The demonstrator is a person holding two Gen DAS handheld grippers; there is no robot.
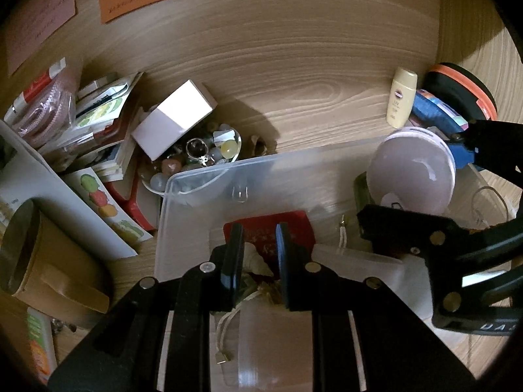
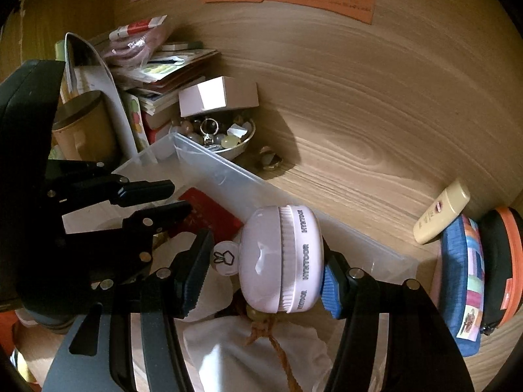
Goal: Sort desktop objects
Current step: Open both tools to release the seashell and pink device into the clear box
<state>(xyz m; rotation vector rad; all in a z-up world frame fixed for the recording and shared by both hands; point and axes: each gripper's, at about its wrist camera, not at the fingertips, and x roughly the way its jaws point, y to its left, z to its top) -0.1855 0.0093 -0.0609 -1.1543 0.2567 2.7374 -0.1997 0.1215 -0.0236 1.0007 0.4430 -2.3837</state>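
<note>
A clear plastic bin stands on the wooden desk. My right gripper is shut on a round pale pink device with a bunny tag and holds it over the bin's near side; the device also shows in the left wrist view. My left gripper is open and empty, with its fingers down inside the bin above a red card and small pouches. It also shows in the right wrist view.
A bowl of beads and rings with a white box on it stands behind the bin. Books and packets and a tan mug are at left. A sunscreen bottle, blue pouch and orange-rimmed case are at right.
</note>
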